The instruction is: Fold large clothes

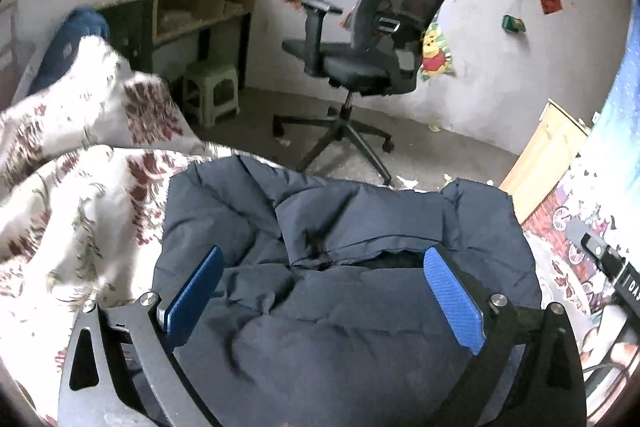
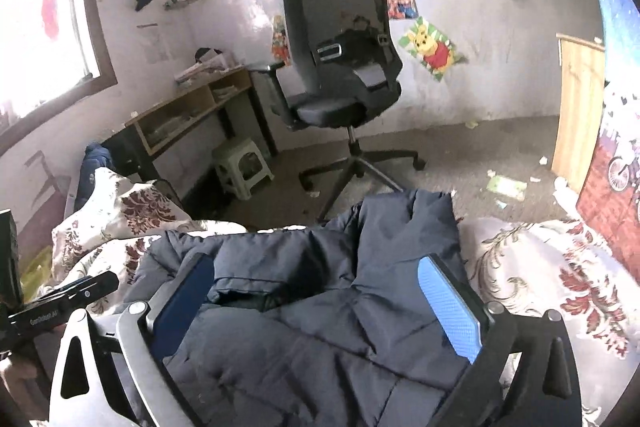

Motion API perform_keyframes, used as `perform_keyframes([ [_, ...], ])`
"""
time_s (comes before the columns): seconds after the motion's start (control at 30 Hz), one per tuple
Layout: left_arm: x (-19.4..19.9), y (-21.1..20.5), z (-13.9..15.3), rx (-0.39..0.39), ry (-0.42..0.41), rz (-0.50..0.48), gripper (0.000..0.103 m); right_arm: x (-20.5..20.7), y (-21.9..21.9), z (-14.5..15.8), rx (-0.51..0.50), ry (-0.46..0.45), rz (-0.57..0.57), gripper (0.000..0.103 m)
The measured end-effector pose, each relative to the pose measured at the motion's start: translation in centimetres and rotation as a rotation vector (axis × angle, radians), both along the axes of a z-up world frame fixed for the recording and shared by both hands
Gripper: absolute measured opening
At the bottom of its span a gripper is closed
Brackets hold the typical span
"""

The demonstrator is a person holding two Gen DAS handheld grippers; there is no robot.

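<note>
A dark navy padded jacket [image 1: 344,267] lies bunched and partly folded on a bed covered with a white bedspread with dark red floral print [image 1: 80,195]. Left gripper [image 1: 324,267] hangs directly over the jacket, jaws spread wide, blue pads [image 1: 452,299] on either side of a rumpled fold; nothing is held between them. In the right wrist view the right gripper [image 2: 316,287] is likewise spread wide above the same jacket [image 2: 320,307], with a light blue pad [image 2: 448,311] on the right and a darker one on the left, gripping nothing. Whether the fingertips touch the cloth cannot be told from either view. Part of the other gripper's black body shows at the left edge of the right wrist view [image 2: 60,303] and at the right edge of the left wrist view. Beyond the bed: a black mesh office chair [image 1: 372,39] on the grey floor, a small pale plastic stool [image 1: 212,91] beside a wooden desk [image 1: 192,11], and a wall with posters, including a yellow bear sticker [image 1: 436,51].
</note>
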State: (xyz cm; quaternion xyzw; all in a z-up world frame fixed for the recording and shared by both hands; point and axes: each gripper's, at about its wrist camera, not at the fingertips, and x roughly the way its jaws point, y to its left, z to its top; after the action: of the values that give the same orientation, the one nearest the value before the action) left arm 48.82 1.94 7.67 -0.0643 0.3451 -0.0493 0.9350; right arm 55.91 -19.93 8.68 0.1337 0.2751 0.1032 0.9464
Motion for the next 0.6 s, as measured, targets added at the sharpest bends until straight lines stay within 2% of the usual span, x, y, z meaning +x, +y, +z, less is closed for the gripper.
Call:
perform_keyframes([
  [0.3,-4.5,-0.4,2.9,0.028,-0.073,-0.009,0.1,-4.8,0.7,2.7,-0.044,-0.06,0.014,0.103],
  [0.6,-9.1,-0.4,4.5,0.036,-0.083,-0.011,0.1,-9.5,1.1,4.0,-0.067,-0.098,0.017,0.103],
])
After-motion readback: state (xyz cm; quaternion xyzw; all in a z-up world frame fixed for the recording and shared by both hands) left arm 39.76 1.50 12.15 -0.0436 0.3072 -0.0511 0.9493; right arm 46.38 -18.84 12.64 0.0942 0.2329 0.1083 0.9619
